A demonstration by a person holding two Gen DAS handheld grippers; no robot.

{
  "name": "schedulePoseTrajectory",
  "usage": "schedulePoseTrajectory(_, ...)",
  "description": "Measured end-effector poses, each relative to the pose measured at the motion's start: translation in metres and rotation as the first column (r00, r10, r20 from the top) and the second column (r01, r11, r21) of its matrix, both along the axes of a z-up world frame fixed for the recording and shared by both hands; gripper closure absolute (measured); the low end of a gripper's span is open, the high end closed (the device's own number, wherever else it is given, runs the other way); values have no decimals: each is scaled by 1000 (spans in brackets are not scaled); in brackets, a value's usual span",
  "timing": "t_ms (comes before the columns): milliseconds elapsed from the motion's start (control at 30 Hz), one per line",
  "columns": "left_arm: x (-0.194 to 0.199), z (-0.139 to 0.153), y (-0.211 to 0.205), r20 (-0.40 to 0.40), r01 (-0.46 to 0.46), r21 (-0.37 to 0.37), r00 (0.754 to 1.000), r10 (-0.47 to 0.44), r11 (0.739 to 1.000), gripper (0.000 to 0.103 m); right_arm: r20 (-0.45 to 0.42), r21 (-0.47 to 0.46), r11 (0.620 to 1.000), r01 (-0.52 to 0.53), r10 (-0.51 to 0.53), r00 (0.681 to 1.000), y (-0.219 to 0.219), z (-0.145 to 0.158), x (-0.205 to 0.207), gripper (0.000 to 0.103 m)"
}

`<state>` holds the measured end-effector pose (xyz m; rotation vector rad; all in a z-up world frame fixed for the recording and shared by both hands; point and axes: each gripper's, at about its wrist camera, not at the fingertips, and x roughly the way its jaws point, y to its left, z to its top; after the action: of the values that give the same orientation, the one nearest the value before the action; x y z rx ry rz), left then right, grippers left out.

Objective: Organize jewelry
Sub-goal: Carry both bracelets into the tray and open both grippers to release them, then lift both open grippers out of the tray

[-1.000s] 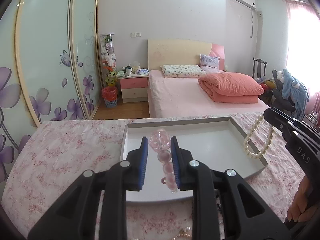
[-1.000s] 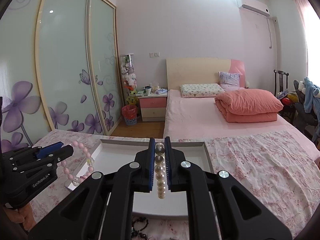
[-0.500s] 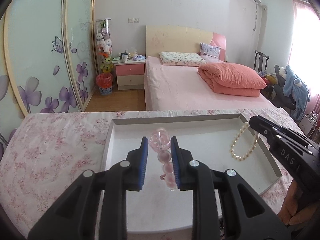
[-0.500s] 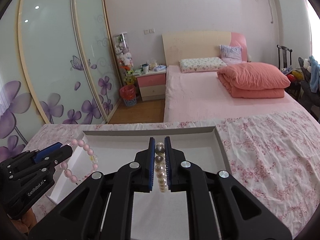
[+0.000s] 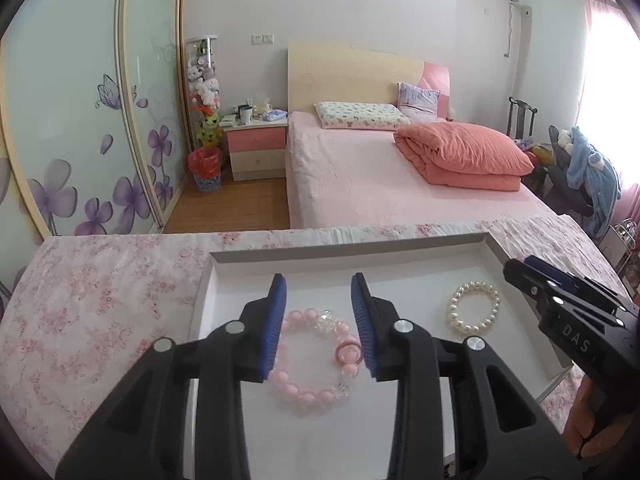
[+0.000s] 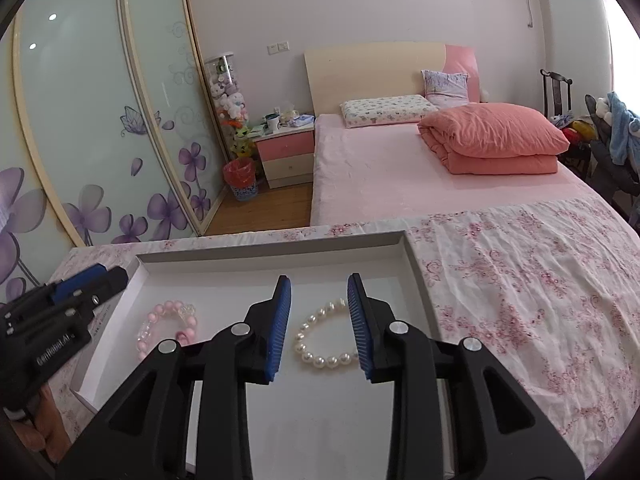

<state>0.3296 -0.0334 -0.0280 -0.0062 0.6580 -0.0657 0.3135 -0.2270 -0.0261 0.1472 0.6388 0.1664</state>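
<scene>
With both bracelets lying flat in the tray [image 5: 496, 246], the left tool [image 5: 318, 324] and right tool [image 6: 318, 322] are just opening, releasing; next, withdrawing for remaining jewelry.

The pink bracelet [image 5: 310, 360] is resting toward the tray's left edge, the pearl bracelet [image 6: 326, 338] toward its right.

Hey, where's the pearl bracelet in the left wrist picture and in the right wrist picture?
Left wrist view: the pearl bracelet lies flat in the white tray, right of centre, beside the right gripper.
Right wrist view: the pearl bracelet lies low at centre, between the right gripper's open jaws.
Shared landmark: the pink bracelet, left of the pearls in both.
</scene>
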Motion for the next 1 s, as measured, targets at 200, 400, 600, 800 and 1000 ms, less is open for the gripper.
schedulePoseTrajectory(200,-7,3,9,3,-41,9,999,41,999,69,12,-4,1000,-7,7,1000,-1,5,-8,72)
schedulePoseTrajectory(400,-37,11,26,25,-62,20,998,61,998,68,28,-2,1000,-23,23,999,-8,14,-31,72)
schedulePoseTrajectory(600,-91,16,52,40,-73,24,997,72,997,59,12,-24,999,-48,48,999,-18,17,-74,67)
schedulePoseTrajectory(800,-147,10,74,37,-75,42,997,73,996,47,-85,-88,988,-129,121,989,-23,-6,-124,56)
schedulePoseTrajectory(1000,-180,0,89,3,-78,38,997,78,996,40,-208,-124,972,-199,171,963,-27,-39,-156,49)
